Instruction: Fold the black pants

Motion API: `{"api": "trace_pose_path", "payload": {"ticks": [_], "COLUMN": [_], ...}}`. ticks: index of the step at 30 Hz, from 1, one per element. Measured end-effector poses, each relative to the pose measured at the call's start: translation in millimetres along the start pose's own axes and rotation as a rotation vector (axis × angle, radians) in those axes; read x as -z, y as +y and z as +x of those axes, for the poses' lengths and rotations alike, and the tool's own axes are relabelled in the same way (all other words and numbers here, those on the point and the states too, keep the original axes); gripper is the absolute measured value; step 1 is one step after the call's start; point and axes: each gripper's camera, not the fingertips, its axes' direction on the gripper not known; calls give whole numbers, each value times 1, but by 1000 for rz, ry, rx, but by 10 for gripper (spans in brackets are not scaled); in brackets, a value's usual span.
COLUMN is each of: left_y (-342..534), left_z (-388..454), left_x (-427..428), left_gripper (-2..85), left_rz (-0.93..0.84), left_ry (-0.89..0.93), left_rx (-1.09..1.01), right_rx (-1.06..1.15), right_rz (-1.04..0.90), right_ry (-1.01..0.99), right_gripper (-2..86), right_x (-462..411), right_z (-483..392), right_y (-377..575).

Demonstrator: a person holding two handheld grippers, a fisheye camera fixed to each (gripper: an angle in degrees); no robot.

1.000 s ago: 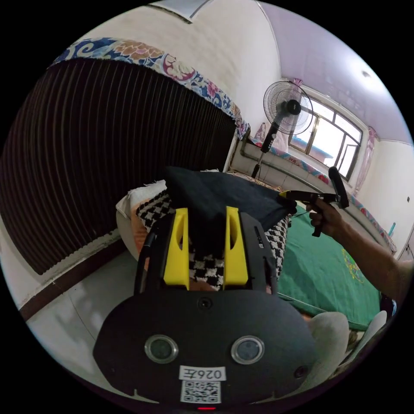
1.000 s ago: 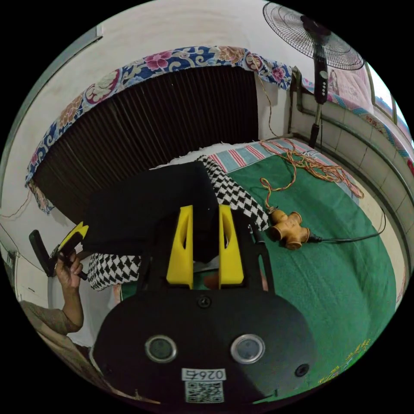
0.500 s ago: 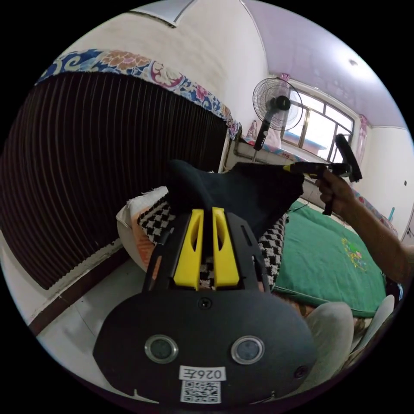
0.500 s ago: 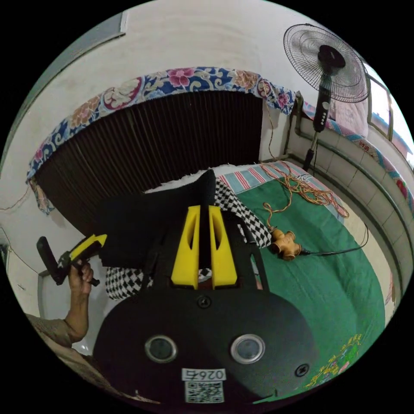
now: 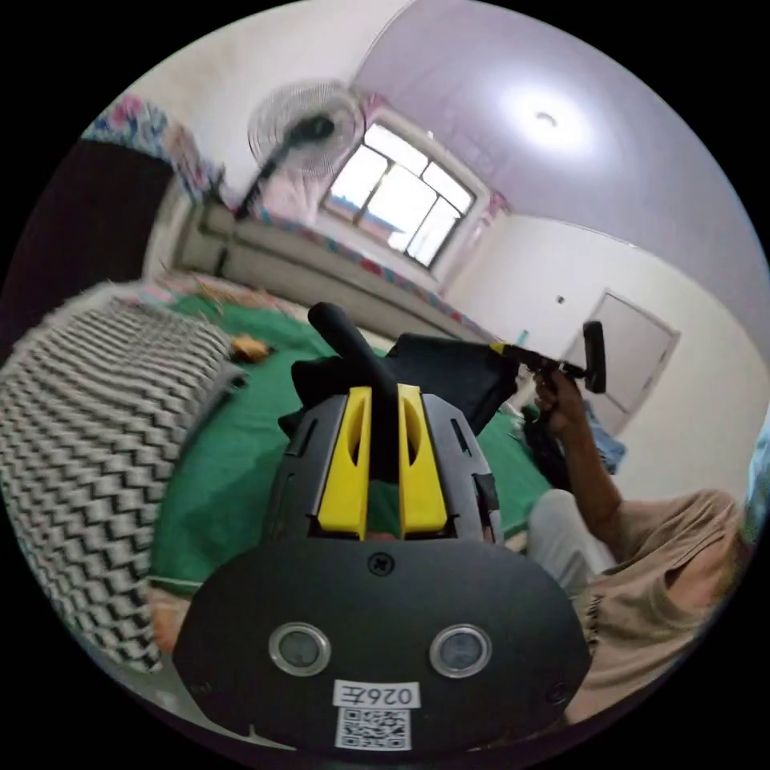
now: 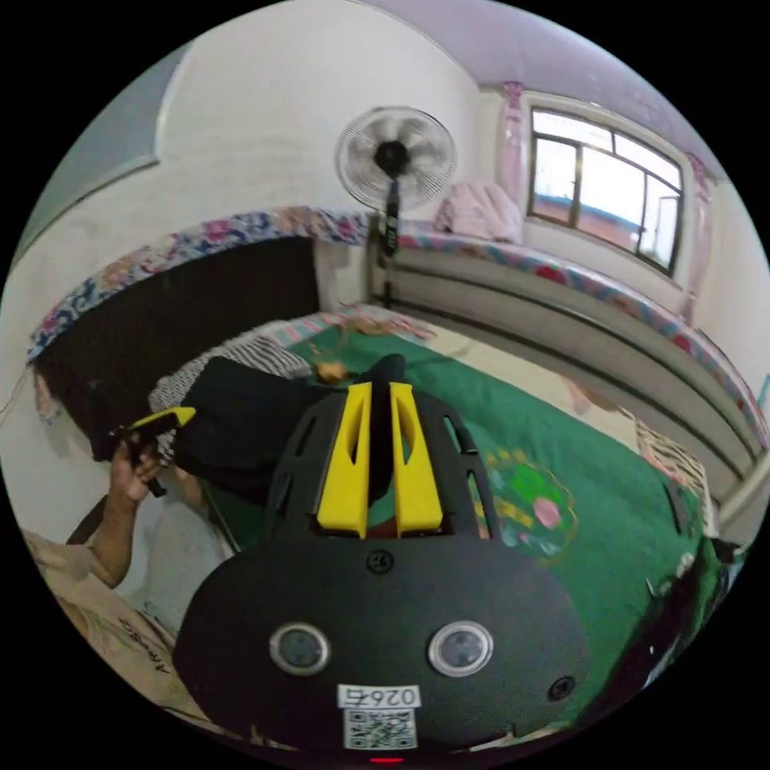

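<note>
The black pants [image 5: 441, 369] hang in the air, stretched between my two grippers above the green bed cover [image 5: 216, 449]. In the left gripper view, my left gripper [image 5: 377, 391] is shut on a bunched edge of the cloth. The right gripper [image 5: 501, 349], held in a hand, pinches the far corner. In the right gripper view, my right gripper [image 6: 374, 387] is shut on a black fold, and the pants [image 6: 241, 425] run left to the left gripper [image 6: 184, 413], also held in a hand.
A black-and-white checkered blanket [image 5: 88, 433] lies at the bed's end, with a small wooden object [image 5: 250, 347] beyond it. A standing fan [image 6: 393, 160] and a window [image 6: 609, 188] are behind. The green cover [image 6: 577, 449] spreads wide to the right. The person's body [image 5: 666, 561] is close by.
Both pairs of jaws closed on the pants, which have come up off the checkered blanket and now hang over the green cover. Both cameras swung away from the dark curtain.
</note>
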Motion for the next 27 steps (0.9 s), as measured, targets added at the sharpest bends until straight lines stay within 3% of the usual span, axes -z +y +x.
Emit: {"api": "trace_pose_path", "payload": {"ticks": [2, 5, 9, 15, 18, 23, 27], "left_y": [-16, -37, -78, -101, -102, -114, -128], "left_z": [-5, -7, 5, 9, 8, 14, 18], "left_x": [-41, -65, -92, -171, -203, -221, -224], "left_gripper": [72, 75, 77, 81, 87, 139, 152], "left_rz": [-123, -78, -76, -265, -366, -346, -321], "left_ry": [127, 239, 21, -76, -61, 47, 28], "left_rx": [65, 200, 225, 216, 226, 241, 222], "right_rx": [-83, -181, -53, 151, 203, 360, 336], "right_rz": [-108, -132, -188, -316, -250, -147, -205], "right_ry": [141, 95, -33, -257, -268, -156, -240], "right_gripper": [11, 39, 62, 89, 106, 114, 37], "right_x": [3, 20, 11, -46, -57, -56, -53], "right_z": [44, 87, 80, 19, -6, -27, -6], "right_y": [40, 91, 101, 113, 137, 165, 172]}}
